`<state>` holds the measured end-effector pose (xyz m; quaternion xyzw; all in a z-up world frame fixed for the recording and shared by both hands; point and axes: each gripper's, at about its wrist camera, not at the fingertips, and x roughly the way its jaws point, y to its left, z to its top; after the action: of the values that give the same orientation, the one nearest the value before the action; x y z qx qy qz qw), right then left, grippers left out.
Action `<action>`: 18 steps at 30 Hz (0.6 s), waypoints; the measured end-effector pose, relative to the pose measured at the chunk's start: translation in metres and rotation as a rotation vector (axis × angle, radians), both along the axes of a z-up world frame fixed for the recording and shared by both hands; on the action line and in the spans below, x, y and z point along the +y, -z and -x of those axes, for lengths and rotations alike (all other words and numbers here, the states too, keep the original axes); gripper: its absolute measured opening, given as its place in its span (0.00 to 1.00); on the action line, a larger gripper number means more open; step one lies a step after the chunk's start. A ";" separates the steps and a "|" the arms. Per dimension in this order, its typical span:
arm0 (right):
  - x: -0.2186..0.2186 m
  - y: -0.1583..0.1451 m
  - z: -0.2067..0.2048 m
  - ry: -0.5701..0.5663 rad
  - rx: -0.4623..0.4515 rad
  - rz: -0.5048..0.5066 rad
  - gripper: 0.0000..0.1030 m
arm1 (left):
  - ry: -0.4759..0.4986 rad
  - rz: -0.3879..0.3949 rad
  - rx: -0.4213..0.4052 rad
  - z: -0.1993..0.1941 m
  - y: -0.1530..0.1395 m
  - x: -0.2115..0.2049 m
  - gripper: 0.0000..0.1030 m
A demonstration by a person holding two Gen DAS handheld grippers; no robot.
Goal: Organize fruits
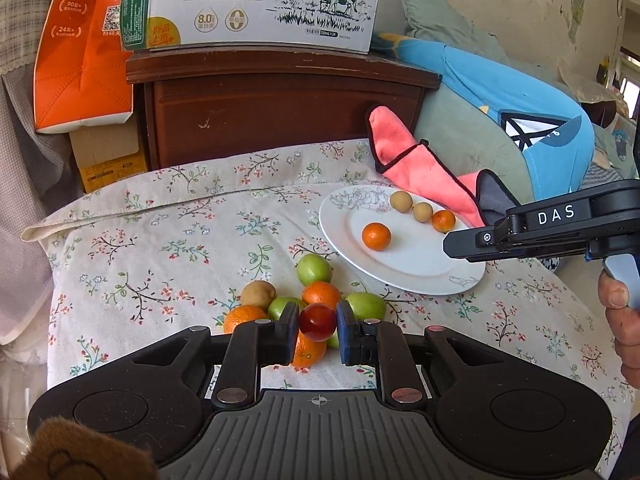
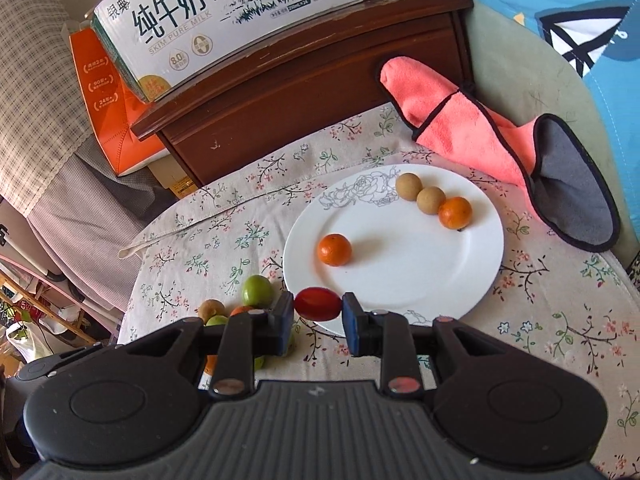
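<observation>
My left gripper [image 1: 318,324] is shut on a small red cherry tomato [image 1: 318,322], held just above a pile of fruit: a green one [image 1: 314,269], an orange one [image 1: 321,294] and a brown one [image 1: 258,293]. My right gripper [image 2: 318,304] is shut on a longer red tomato [image 2: 318,303] over the near rim of the white plate [image 2: 420,272]. On the plate lie two small oranges [image 2: 334,249] [image 2: 455,212] and two tan round fruits [image 2: 408,186] [image 2: 431,199]. The right gripper's body [image 1: 552,226] shows in the left wrist view, over the plate's right edge [image 1: 412,276].
A floral cloth [image 1: 160,240] covers the surface. A pink and grey mitt [image 2: 500,140] lies behind the plate. A dark wooden cabinet [image 1: 280,112] with a milk carton box [image 1: 260,0] stands at the back, with an orange box [image 1: 84,60] to its left.
</observation>
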<state>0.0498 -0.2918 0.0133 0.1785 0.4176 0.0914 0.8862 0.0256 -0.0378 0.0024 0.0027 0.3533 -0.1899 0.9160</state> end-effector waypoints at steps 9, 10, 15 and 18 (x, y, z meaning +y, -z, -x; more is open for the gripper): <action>0.003 0.001 -0.003 -0.016 0.000 0.006 0.26 | -0.015 -0.052 0.034 0.001 0.015 0.006 0.17; 0.002 0.001 -0.003 -0.015 0.001 0.007 0.26 | -0.016 -0.042 0.026 0.000 0.013 0.006 0.17; -0.002 0.004 -0.007 0.004 0.011 0.013 0.26 | 0.006 -0.025 0.031 -0.007 0.002 0.004 0.17; -0.004 0.006 -0.007 0.006 0.020 0.012 0.26 | 0.046 -0.006 0.126 -0.006 0.006 0.013 0.19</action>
<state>0.0563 -0.2959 0.0077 0.1753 0.4265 0.0847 0.8833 0.0312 -0.0245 -0.0037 0.0015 0.4107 -0.2098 0.8873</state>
